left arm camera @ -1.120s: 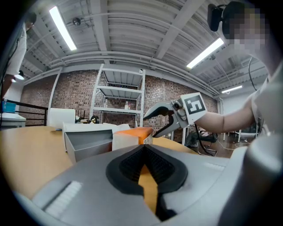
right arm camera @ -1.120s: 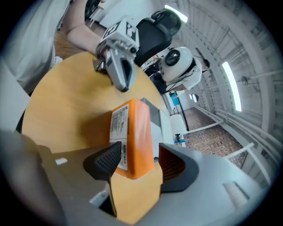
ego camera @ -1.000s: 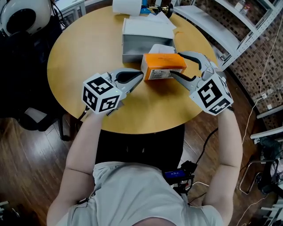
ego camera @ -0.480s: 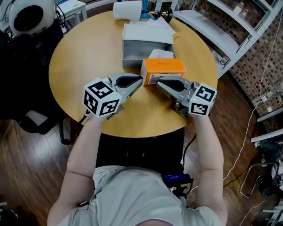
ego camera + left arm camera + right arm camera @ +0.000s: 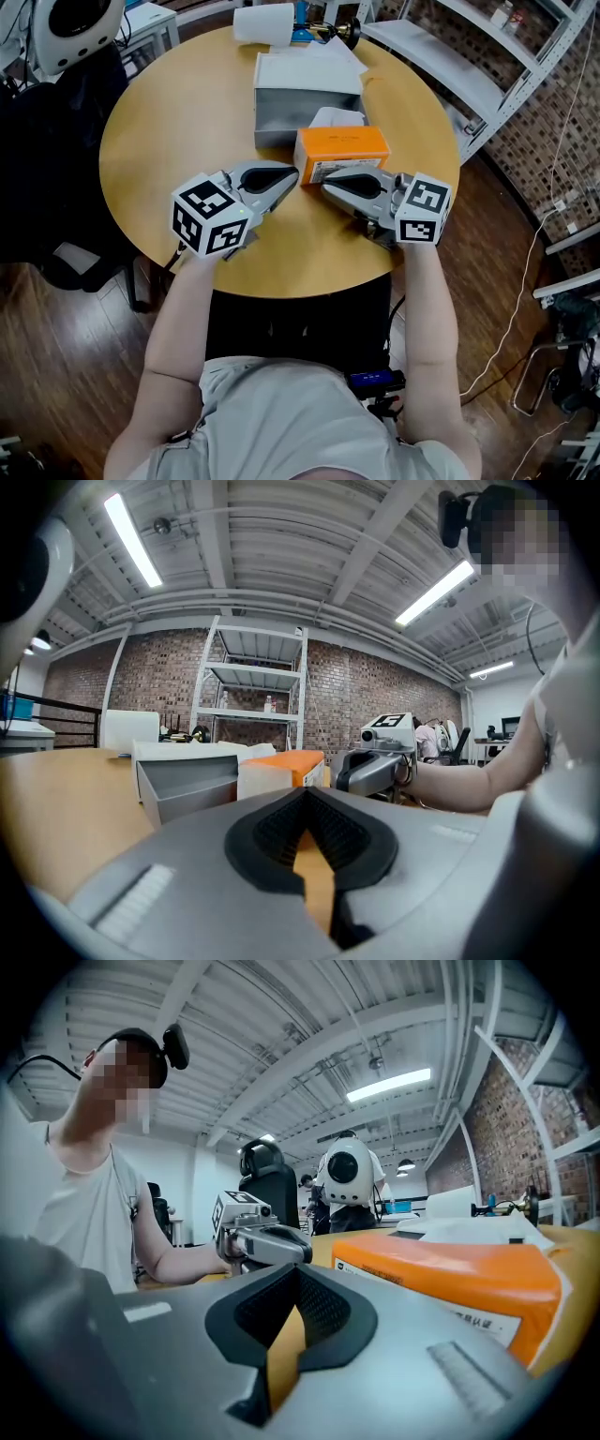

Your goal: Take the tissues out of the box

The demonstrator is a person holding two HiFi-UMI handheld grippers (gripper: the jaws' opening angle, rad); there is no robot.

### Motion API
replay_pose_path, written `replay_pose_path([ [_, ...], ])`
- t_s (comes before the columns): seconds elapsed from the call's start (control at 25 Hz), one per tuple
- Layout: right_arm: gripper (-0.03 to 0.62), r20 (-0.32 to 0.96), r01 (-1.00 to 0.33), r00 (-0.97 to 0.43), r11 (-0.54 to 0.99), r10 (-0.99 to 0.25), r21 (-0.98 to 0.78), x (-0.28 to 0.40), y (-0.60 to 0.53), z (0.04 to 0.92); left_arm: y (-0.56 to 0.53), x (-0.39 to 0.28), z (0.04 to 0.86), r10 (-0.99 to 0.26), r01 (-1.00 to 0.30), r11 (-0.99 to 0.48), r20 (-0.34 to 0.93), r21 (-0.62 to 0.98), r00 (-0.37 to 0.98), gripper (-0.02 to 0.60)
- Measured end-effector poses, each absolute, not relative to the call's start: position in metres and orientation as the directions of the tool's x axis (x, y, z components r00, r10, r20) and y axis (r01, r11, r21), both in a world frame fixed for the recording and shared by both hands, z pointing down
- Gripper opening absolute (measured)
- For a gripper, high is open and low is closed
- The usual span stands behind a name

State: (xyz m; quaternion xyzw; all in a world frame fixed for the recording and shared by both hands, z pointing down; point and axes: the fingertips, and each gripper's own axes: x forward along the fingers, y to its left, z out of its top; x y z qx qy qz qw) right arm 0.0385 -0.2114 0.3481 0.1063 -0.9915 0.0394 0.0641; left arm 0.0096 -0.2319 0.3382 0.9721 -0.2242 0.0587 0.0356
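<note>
An orange tissue box (image 5: 342, 148) stands near the middle of the round wooden table (image 5: 178, 122), with a white tissue (image 5: 337, 116) poking up from its top. My left gripper (image 5: 292, 176) lies shut and empty just left of the box's front corner. My right gripper (image 5: 327, 184) is shut with nothing in it, its tip in front of the box's near face and close to the left gripper's tip. The left gripper view shows the box (image 5: 281, 767) and the right gripper (image 5: 373, 764) beyond my shut left gripper (image 5: 305, 793). In the right gripper view the box (image 5: 450, 1274) sits close on the right.
A grey open tray (image 5: 302, 111) with a white sheet (image 5: 305, 67) across its far side stands right behind the box. A paper roll (image 5: 265, 21) lies at the table's far edge. Metal shelving (image 5: 469, 56) runs along the right, and a dark chair (image 5: 56, 159) stands left.
The right gripper has shut and swung from the box's right side to just in front of it, near the left gripper's tip. The left gripper has stayed put.
</note>
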Motion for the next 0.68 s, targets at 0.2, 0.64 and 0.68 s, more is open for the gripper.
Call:
replay_pose_path([
  [0.2,0.000,0.137,-0.217,-0.969,0.974,-0.207,-0.064,0.0381,-0.2119,0.3486,-0.2325,0.0095,0.3384,-0.431,-0.439,-0.897,0.127,0.043,0.893,0.000],
  [0.64,0.000,0.140,-0.212,-0.969,0.975,-0.202,-0.062,0.0394,-0.2104,0.3442,-0.2316,0.0114,0.3340,-0.434,-0.442,-0.896,0.120,0.043,0.893,0.000],
  [0.68,0.000,0.140,-0.212,-0.969,0.975,-0.202,-0.061,0.0398,-0.2108,0.3438,-0.2321,0.0119,0.3338,-0.434,-0.441,-0.896,0.120,0.042,0.893,0.000],
])
